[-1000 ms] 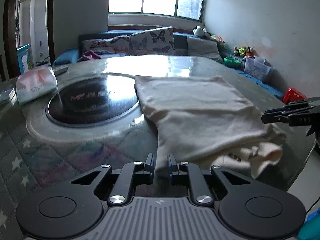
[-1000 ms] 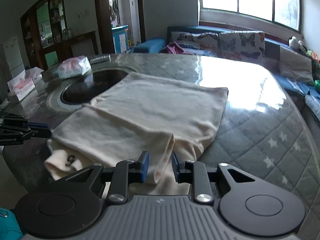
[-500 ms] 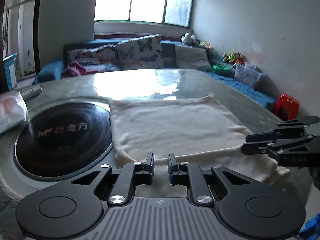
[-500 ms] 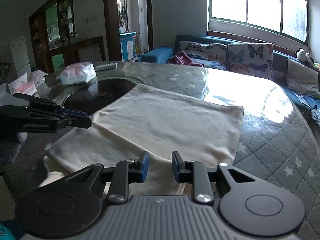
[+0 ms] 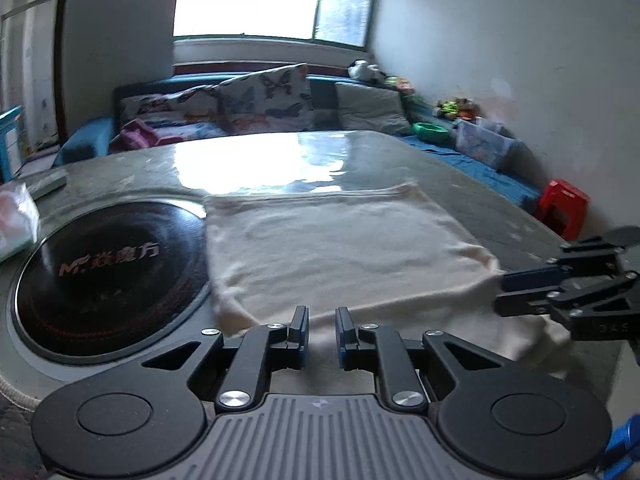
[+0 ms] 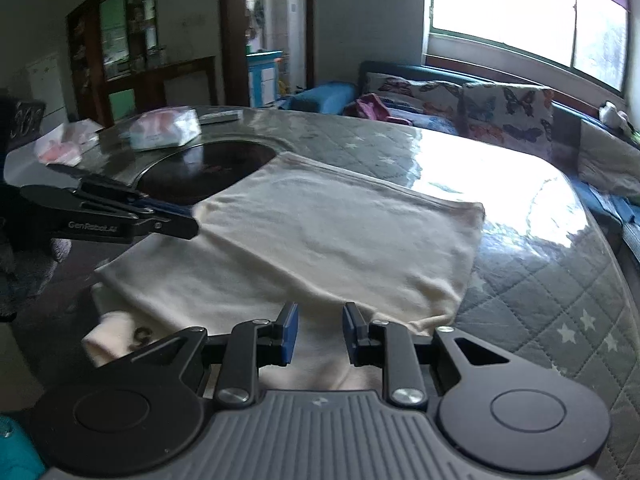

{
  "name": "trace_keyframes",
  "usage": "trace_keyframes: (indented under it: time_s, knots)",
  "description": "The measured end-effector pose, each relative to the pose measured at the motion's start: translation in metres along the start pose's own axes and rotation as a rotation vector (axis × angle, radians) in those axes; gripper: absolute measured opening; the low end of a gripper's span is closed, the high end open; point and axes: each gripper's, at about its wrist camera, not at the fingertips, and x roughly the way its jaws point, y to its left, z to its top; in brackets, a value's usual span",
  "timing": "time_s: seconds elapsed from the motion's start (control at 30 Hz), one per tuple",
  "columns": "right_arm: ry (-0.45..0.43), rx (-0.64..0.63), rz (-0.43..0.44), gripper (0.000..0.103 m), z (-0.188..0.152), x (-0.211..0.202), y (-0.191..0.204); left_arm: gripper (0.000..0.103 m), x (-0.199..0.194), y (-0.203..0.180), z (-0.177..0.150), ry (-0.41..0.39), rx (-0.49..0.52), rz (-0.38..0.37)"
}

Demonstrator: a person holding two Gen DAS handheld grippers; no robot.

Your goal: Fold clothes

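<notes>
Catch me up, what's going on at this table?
A person is folding a cream garment on a quilted, glass-topped table, with a handheld gripper in each hand. The left gripper and right gripper sit side by side at the garment's near edge, jaws narrowly apart with cloth between the fingers; whether either actually pinches it is unclear. The garment lies mostly flat, one layer folded over another, beside a dark round inset hotplate. Tissue packs sit beyond it.

A quilted, star-patterned surface (image 6: 540, 304) under glossy clear cover carries a cream garment (image 6: 320, 240) lying flat, partly overlapping a dark round inset plate (image 5: 108, 272); tissue packs (image 6: 164, 128) sit beyond.
</notes>
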Motion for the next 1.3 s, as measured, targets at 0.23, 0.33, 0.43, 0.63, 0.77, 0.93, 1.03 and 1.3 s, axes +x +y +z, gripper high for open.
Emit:
trace_keyframes:
  time_s: [0.23, 0.33, 0.43, 0.63, 0.77, 0.93, 1.03, 1.3]
  knots:
    - [0.055, -0.029, 0.014, 0.023, -0.015, -0.002, 0.009, 0.016, -0.014, -0.029, -0.017, 0.016, 0.096, -0.082]
    - [0.058, -0.047, 0.009, 0.023, -0.02, -0.006, 0.013, 0.016, -0.014, -0.037, -0.026, 0.039, 0.122, -0.097]
    - [0.041, -0.044, 0.014, 0.023, -0.019, -0.013, 0.015, 0.016, -0.014, -0.04, -0.03, 0.047, 0.132, -0.098]
    - [0.053, -0.052, 0.011, 0.023, -0.024, -0.012, 0.016, 0.016, -0.021, -0.036, -0.03, 0.043, 0.133, -0.076]
    - [0.031, -0.056, 0.019, 0.023, -0.021, -0.022, 0.017, 0.017, -0.036, -0.033, -0.032, 0.033, 0.153, -0.064]
    - [0.03, -0.06, 0.026, 0.023, -0.023, -0.022, 0.018, 0.025, -0.057, -0.03, -0.04, 0.038, 0.207, -0.043]
    - [0.045, -0.052, 0.03, 0.023, -0.026, -0.016, 0.017, 0.032, -0.069, -0.03, -0.048, 0.047, 0.245, -0.034]
    - [0.047, -0.095, 0.034, 0.023, -0.025, -0.026, 0.023, 0.039, -0.072, -0.045, -0.066, 0.028, 0.388, -0.029]
